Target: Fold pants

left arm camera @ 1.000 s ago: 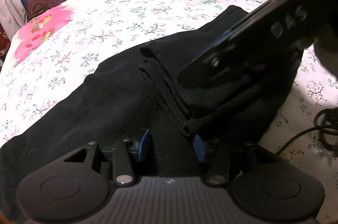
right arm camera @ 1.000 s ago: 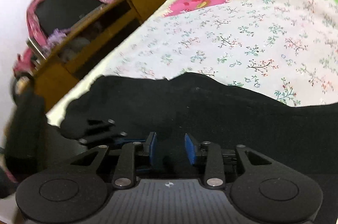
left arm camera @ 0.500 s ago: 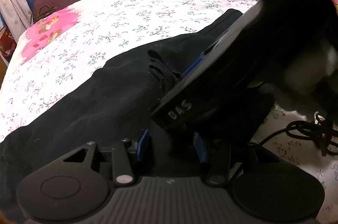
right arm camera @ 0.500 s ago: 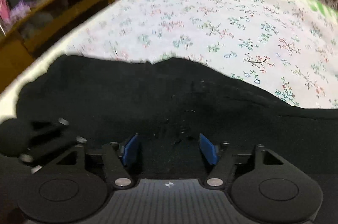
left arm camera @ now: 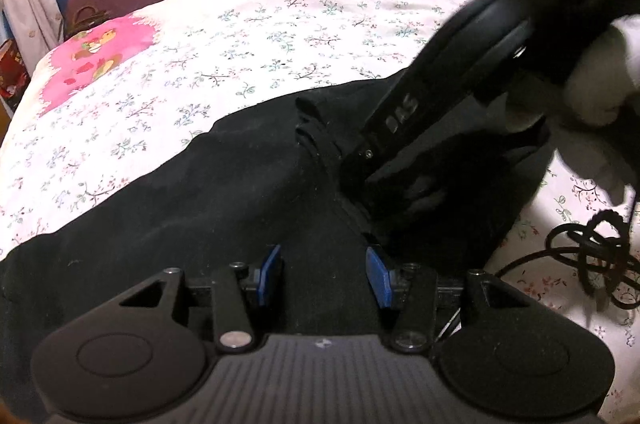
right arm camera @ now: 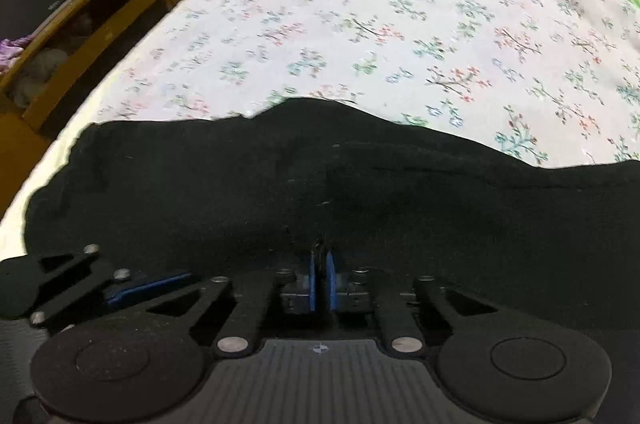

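Note:
Black pants (left arm camera: 208,200) lie across the floral bedsheet (left arm camera: 304,24), with a folded layer on the right. My left gripper (left arm camera: 323,276) hovers low over them; its blue pads stand apart, and flat cloth shows below the gap. In the left wrist view the right gripper's black body (left arm camera: 400,120) slants down onto the fold's edge, held by a white-gloved hand (left arm camera: 592,84). In its own view the right gripper (right arm camera: 320,272) is shut, pinching a thin ridge of the pants (right arm camera: 360,192). The left gripper (right arm camera: 80,280) shows at the lower left there.
A tangled black cable (left arm camera: 588,252) lies on the sheet right of the pants. A wooden shelf unit (right arm camera: 100,20) stands beside the bed's left edge. Bare floral sheet (right arm camera: 400,24) stretches beyond the pants. Clothes are piled near the window at the far end.
The right gripper's jaws widened, then shut on a ridge of the black cloth. Seen from the left wrist, it swung down to the fold's edge. My left gripper stayed put.

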Tool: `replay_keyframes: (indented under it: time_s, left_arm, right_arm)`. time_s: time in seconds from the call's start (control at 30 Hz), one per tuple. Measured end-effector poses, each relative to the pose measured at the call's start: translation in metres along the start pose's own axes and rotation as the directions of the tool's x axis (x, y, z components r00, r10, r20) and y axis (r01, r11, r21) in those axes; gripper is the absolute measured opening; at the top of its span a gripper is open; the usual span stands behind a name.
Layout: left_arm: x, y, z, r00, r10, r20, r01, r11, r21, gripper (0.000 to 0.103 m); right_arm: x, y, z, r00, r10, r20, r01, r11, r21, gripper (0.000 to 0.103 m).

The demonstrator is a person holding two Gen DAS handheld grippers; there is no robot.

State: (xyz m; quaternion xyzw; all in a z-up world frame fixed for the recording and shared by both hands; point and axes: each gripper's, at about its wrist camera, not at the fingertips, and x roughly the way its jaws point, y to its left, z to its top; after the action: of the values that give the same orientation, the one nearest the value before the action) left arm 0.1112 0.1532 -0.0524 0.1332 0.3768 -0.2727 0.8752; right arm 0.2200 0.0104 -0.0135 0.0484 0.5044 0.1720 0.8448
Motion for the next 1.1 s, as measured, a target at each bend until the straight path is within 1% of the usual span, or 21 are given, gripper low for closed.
replay_keyframes:
  time_s: [0.07,0.13,0.17,0.2,0.23,0.27,0.3,0.37,0.4,0.47,0.57,0.63,0.67,0.7,0.73,0.77,0.8,0.87,0.93,0.97,1.1]
  left_arm:
    - [0.002,0.002,-0.001,1.0,-0.003,-0.008,0.003,1.0,0.007,0.056]
    - [0.002,0.003,-0.002,1.0,-0.009,-0.009,0.009,1.0,0.002,0.056]
    - [0.002,0.003,-0.002,1.0,-0.011,-0.01,0.011,1.0,0.001,0.056]
    - [0.003,0.003,-0.002,1.0,-0.012,-0.01,0.012,1.0,0.003,0.056]
    - [0.001,0.005,-0.002,1.0,-0.014,-0.01,0.014,1.0,0.004,0.056]
    - [0.002,0.006,-0.003,1.0,-0.017,-0.011,0.017,1.0,0.002,0.056]
    - [0.002,0.007,-0.003,1.0,-0.022,-0.01,0.022,1.0,0.001,0.056]
    - [0.006,0.011,-0.003,0.999,-0.031,-0.01,0.031,1.0,0.003,0.056]
    - [0.005,0.011,-0.004,0.999,-0.034,-0.009,0.035,0.999,0.005,0.056]
    - [0.003,0.013,-0.005,0.999,-0.041,-0.008,0.041,0.999,0.004,0.056]
    - [0.001,0.019,-0.01,0.999,-0.041,-0.011,0.041,0.999,-0.006,0.056]
    - [0.0,0.024,-0.012,0.999,-0.042,-0.013,0.042,0.999,-0.02,0.056]
    - [0.0,0.026,-0.013,0.999,-0.043,-0.015,0.042,0.999,-0.025,0.056]
    - [0.0,0.026,-0.014,0.999,-0.043,-0.015,0.043,0.999,-0.026,0.056]
    - [0.0,0.026,-0.014,0.999,-0.045,-0.011,0.044,0.999,-0.027,0.056]
    - [-0.002,0.028,-0.015,0.999,-0.047,-0.009,0.047,0.998,-0.029,0.056]
    - [-0.002,0.029,-0.016,0.999,-0.049,-0.009,0.048,0.998,-0.032,0.056]
    - [-0.002,0.029,-0.015,0.999,-0.049,-0.007,0.049,0.998,-0.034,0.056]
    - [-0.003,0.031,-0.017,0.999,-0.048,-0.007,0.048,0.998,-0.032,0.056]
    - [-0.003,0.031,-0.016,0.999,-0.048,-0.006,0.048,0.998,-0.031,0.056]
    - [-0.003,0.028,-0.018,0.999,-0.05,-0.001,0.05,0.998,-0.038,0.056]
  right_arm:
    - [-0.008,0.008,-0.002,1.0,0.003,0.017,-0.003,1.0,-0.027,0.0]
    - [-0.011,0.011,-0.003,0.997,-0.064,0.05,0.067,0.996,-0.055,0.0]
    - [-0.01,0.009,-0.004,0.995,-0.088,0.045,0.09,0.995,-0.044,0.008]
    - [-0.009,0.006,-0.004,0.994,-0.101,0.035,0.102,0.995,-0.007,0.019]
    - [-0.008,0.005,-0.006,0.993,-0.116,0.026,0.116,0.993,0.016,0.026]
    - [-0.007,0.006,-0.007,0.993,-0.119,0.023,0.119,0.993,0.026,0.042]
    - [-0.007,0.008,-0.008,0.993,-0.115,0.023,0.114,0.993,0.032,0.045]
    - [-0.002,0.016,-0.009,0.995,-0.095,0.023,0.094,0.995,0.037,0.046]
    - [0.001,0.019,-0.01,0.994,-0.102,0.025,0.101,0.994,0.032,0.05]
    - [0.012,0.024,-0.013,0.991,-0.131,0.018,0.131,0.991,0.014,0.055]
    - [0.025,0.032,-0.019,0.984,-0.178,0.016,0.179,0.983,-0.048,0.056]
    - [0.027,0.04,-0.024,0.978,-0.208,0.021,0.209,0.971,-0.115,0.055]
    - [0.027,0.037,-0.025,0.978,-0.207,0.018,0.208,0.972,-0.112,0.048]
    - [0.026,0.03,-0.023,0.978,-0.208,0.014,0.209,0.974,-0.089,0.035]
    - [0.023,0.021,-0.02,0.981,-0.192,0.005,0.192,0.98,-0.055,0.034]
    - [0.021,0.014,-0.016,0.985,-0.173,-0.007,0.173,0.984,-0.033,0.029]
    - [0.019,0.011,-0.015,0.987,-0.161,-0.016,0.16,0.987,-0.03,0.028]
    - [0.016,0.011,-0.014,0.987,-0.162,-0.023,0.16,0.985,-0.057,0.024]
    - [0.014,0.017,-0.017,0.984,-0.177,-0.022,0.173,0.979,-0.106,0.017]
    - [0.014,0.021,-0.018,0.985,-0.171,-0.025,0.166,0.978,-0.124,0.005]
    - [0.012,0.021,-0.014,0.988,-0.148,-0.048,0.143,0.984,-0.106,0.001]
